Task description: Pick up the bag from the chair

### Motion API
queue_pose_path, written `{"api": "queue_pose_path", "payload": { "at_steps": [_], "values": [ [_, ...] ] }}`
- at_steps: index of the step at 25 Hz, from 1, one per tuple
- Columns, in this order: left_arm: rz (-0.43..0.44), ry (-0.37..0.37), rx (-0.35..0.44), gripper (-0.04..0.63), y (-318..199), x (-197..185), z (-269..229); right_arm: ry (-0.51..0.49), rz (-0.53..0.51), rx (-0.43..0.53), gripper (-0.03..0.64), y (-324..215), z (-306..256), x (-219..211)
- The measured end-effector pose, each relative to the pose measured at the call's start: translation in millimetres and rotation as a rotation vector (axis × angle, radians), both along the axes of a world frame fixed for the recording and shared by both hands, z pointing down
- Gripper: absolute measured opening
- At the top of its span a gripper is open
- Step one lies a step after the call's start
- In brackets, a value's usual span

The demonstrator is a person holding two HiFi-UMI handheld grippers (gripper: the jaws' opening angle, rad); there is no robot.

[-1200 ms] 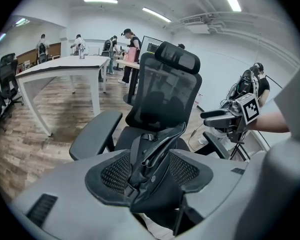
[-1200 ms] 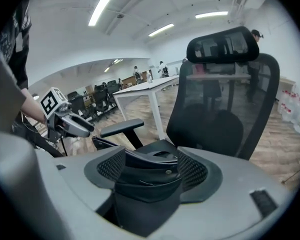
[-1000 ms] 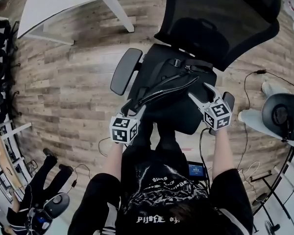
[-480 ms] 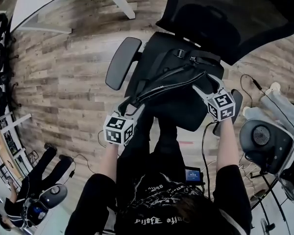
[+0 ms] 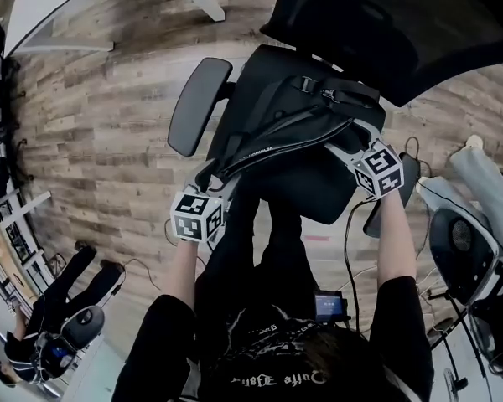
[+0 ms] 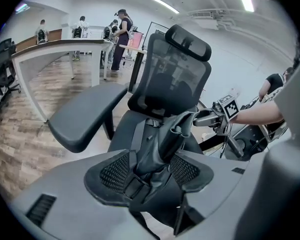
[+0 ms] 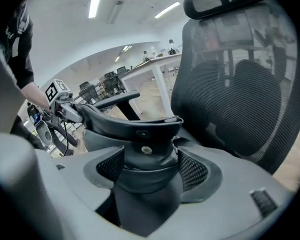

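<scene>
Wood-plank floor [image 5: 92, 132], white table [image 5: 59, 15] at far left. We see people [image 6: 121, 36] by desks beyond. Black office chair [image 5: 318, 195] has base hidden under seat and legs [image 5: 260, 249], mesh backrest [image 5: 386, 23] cut at frame top. Black bag [image 5: 293, 128] lies across seat — black on black, we cannot trace outline. Long axis runs from armrest [image 5: 197, 103] side, slanting up rightward. Left gripper [image 6: 150, 166] clamps one end, right gripper [image 7: 149, 166] clamps snap-studded end — pads [image 6: 115, 171] pressed on fabric.

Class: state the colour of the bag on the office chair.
The bag is black, seen best in the head view.
</scene>
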State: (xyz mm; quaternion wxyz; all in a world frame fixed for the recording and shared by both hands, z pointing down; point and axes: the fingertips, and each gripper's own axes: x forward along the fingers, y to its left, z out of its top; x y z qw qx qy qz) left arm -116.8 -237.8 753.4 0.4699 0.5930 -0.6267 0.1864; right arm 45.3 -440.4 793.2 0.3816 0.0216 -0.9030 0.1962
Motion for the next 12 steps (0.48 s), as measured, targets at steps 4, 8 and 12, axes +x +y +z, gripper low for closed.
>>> {"api": "queue_pose_path", "payload": {
  "at_steps": [4, 8, 12],
  "values": [
    [-0.005, -0.027, -0.024, 0.327, 1.3, -10.7, 6.1, 0.004, -0.041, 0.009, 0.347, -9.5, 9.5, -3.5],
    [0.115, -0.024, -0.029, 0.331, -5.6, -5.8, 8.7, -0.012, -0.117, 0.041, 0.347, -11.5, 9.2, -17.4],
    [0.308, 0.028, -0.064, 0.331, -16.0, 7.8, 20.1, -0.009, -0.221, 0.046, 0.411, -12.5, 13.6, -32.4]
  ]
}}
